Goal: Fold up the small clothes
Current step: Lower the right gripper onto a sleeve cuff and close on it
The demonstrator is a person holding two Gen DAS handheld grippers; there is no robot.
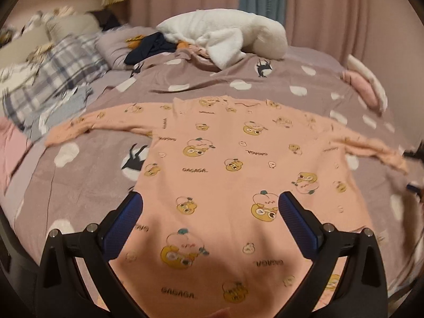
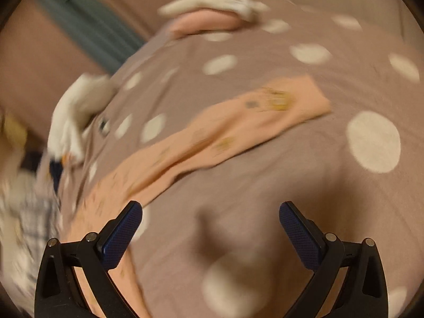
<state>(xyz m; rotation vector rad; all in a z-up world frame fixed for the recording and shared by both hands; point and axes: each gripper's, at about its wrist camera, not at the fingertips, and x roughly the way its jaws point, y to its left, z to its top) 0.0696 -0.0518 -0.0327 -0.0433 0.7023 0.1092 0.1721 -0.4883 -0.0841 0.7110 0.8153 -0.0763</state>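
A small peach long-sleeved top (image 1: 225, 164) with yellow cartoon prints lies flat on the bed, both sleeves spread sideways. My left gripper (image 1: 210, 201) hovers open over its lower middle, nothing between the blue pads. In the right wrist view, which is blurred, the top's right sleeve (image 2: 238, 122) stretches diagonally across the spotted cover, cuff at the upper right. My right gripper (image 2: 210, 212) is open above the bare cover just below that sleeve, and its left finger (image 2: 124, 228) overlaps the edge of the top's body.
The bed cover (image 1: 87, 185) is mauve with white spots. A white fluffy garment (image 1: 225, 37) and dark clothes (image 1: 151, 46) lie at the far side. Plaid pillows (image 1: 61, 74) sit at the left. A pink folded item (image 1: 363, 87) lies at the right edge.
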